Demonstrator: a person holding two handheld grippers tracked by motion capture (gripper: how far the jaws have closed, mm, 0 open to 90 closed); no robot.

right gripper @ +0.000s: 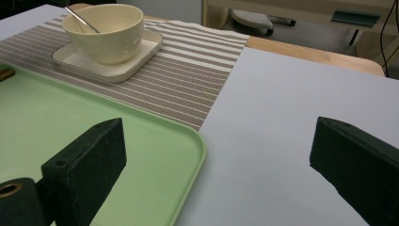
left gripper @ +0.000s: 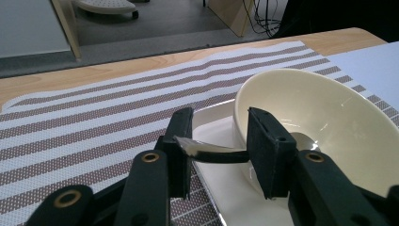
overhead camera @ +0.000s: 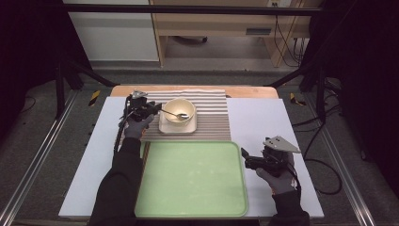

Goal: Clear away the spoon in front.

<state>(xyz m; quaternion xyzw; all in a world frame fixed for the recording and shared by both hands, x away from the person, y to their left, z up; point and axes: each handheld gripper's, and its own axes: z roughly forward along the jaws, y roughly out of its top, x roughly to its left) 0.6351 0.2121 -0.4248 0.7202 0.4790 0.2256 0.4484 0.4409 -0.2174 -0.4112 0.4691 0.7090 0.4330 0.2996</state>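
Note:
A cream bowl [overhead camera: 179, 110] [left gripper: 324, 117] [right gripper: 106, 30] stands on a square cream plate [overhead camera: 178, 127] [right gripper: 136, 59], on a striped placemat [overhead camera: 211, 117]. A metal spoon [overhead camera: 175, 114] [right gripper: 82, 19] leans in the bowl, handle toward the left. My left gripper [overhead camera: 153, 109] [left gripper: 216, 141] is at the bowl's left side. Its jaws stand partly apart, and the spoon handle [left gripper: 211, 153] runs across the gap and touches the left jaw. My right gripper [overhead camera: 244, 157] [right gripper: 216, 155] hangs wide open with nothing in it, just right of a green tray [overhead camera: 190, 181] [right gripper: 61, 117].
The green tray lies bare at the front middle of the white table top [overhead camera: 263, 122]. The wooden table edge [overhead camera: 249, 92] runs behind the placemat. Black frame posts stand at both sides, and cables [overhead camera: 324, 165] trail off to the right.

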